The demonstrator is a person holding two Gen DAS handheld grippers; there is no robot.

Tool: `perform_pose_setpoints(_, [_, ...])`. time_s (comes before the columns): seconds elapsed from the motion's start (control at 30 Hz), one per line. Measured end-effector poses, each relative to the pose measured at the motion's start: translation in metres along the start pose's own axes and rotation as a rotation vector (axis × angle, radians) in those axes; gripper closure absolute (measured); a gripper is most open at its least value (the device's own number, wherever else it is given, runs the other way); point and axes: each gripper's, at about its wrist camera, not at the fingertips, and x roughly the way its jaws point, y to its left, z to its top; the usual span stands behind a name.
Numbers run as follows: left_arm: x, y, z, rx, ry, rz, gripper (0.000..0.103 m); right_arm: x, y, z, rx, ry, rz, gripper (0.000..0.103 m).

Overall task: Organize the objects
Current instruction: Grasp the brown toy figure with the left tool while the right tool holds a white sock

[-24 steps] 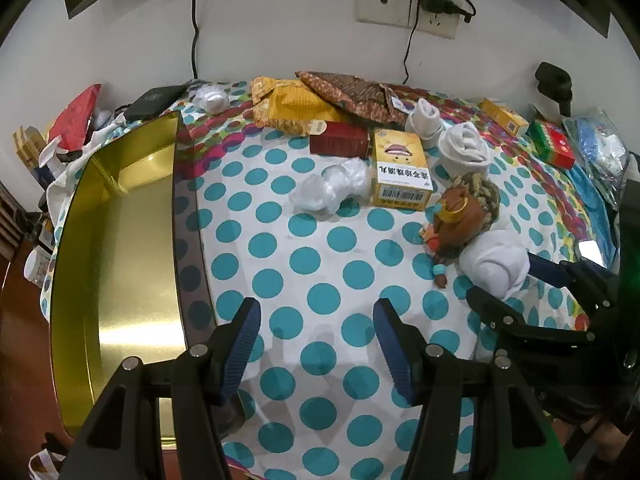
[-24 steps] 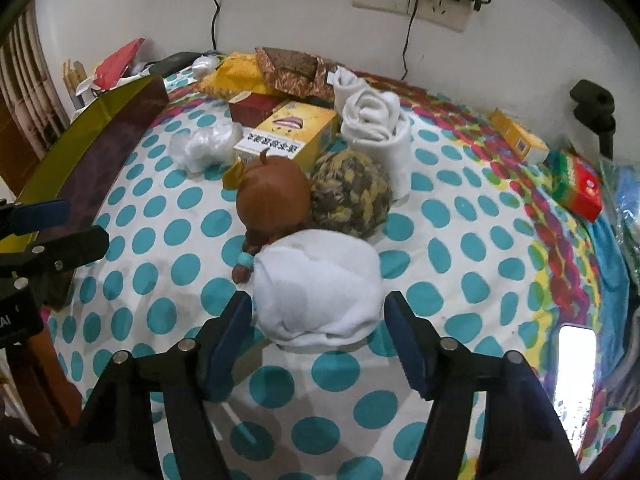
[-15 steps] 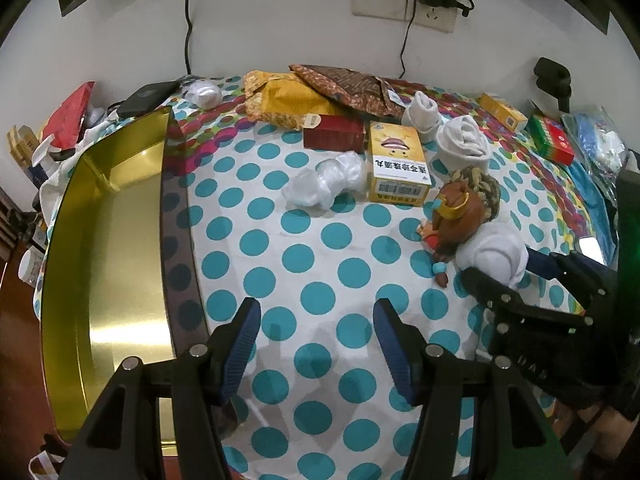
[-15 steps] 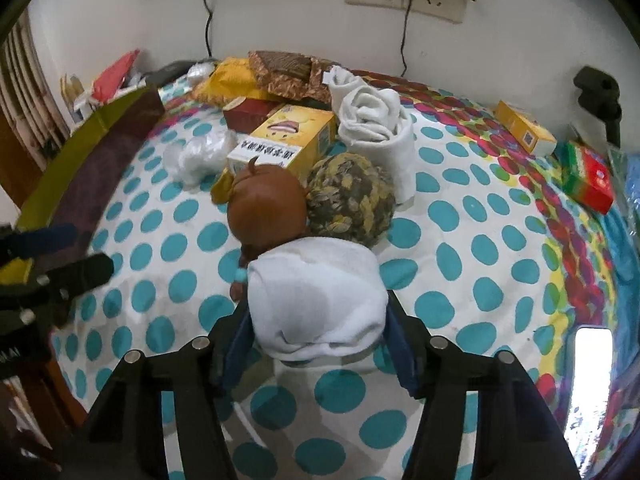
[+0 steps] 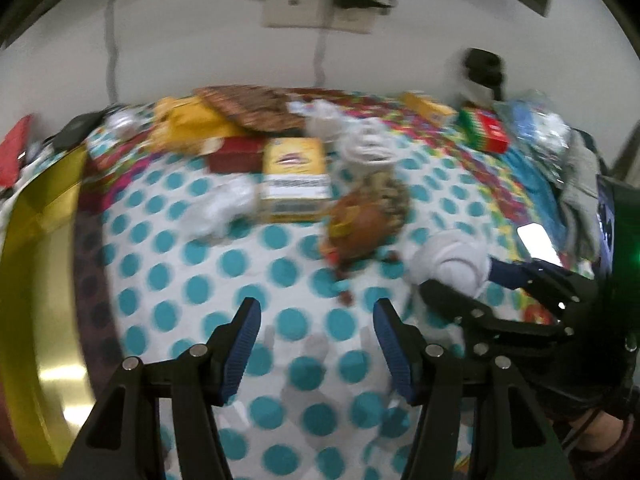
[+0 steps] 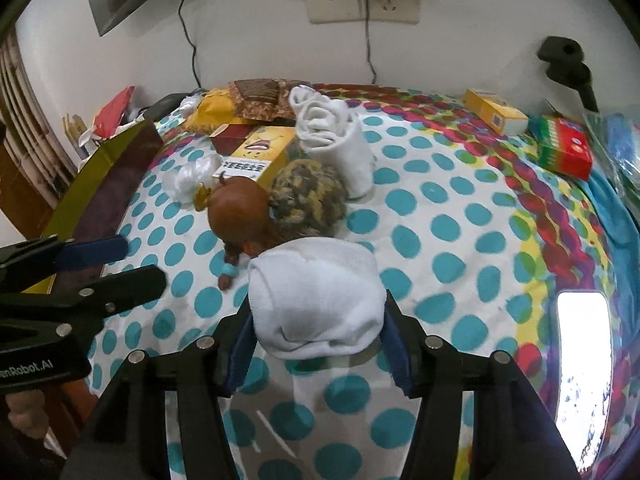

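Observation:
My right gripper (image 6: 316, 328) is shut on a white rolled sock (image 6: 316, 296) and holds it just above the dotted cloth; it also shows in the left wrist view (image 5: 452, 260). A brown doll (image 6: 240, 216) and a yellow-brown yarn ball (image 6: 308, 196) lie just beyond it. A yellow box (image 6: 264, 152), a white plastic wad (image 6: 192, 176) and more white rolled socks (image 6: 332, 136) lie farther back. My left gripper (image 5: 316, 328) is open and empty over the cloth, left of the right gripper. A gold tray (image 5: 40, 264) lies at the left.
Snack bags (image 6: 256, 96) and a dark red box (image 5: 236, 156) lie at the back by the wall. A small yellow box (image 6: 496, 110) and a red-green box (image 6: 564, 148) lie at the back right. A lit phone (image 6: 580, 344) lies at the right edge.
My right gripper has closed on the white sock and lifted it slightly. My left gripper has swung right, and its view is blurred by motion.

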Motion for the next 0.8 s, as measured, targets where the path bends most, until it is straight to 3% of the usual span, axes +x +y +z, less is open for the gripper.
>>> perform_pose_setpoints(0.07, [0.005,-0.005,0.003,0.015,-0.001,-0.060,0.043,-0.004,-0.005,-0.003,0.006,-0.009,-0.002,0.050])
perform_pose_setpoints(0.17, [0.018,-0.011,0.010,0.030,0.004,-0.072,0.043,-0.008,-0.012,-0.004,0.019,-0.014,0.002,0.050])
perform_pose_setpoints(0.47, [0.046,-0.013,0.025,0.041,-0.004,-0.014,0.043,-0.010,-0.026,-0.007,0.058,-0.025,0.029,0.050])
perform_pose_setpoints(0.63, [0.061,-0.014,0.032,0.047,0.010,-0.010,0.043,-0.008,-0.030,-0.010,0.072,-0.019,0.044,0.050])
perform_pose_setpoints(0.8, [0.060,-0.019,0.034,0.062,-0.035,-0.022,0.043,-0.005,-0.031,-0.011,0.075,-0.006,0.058,0.050])
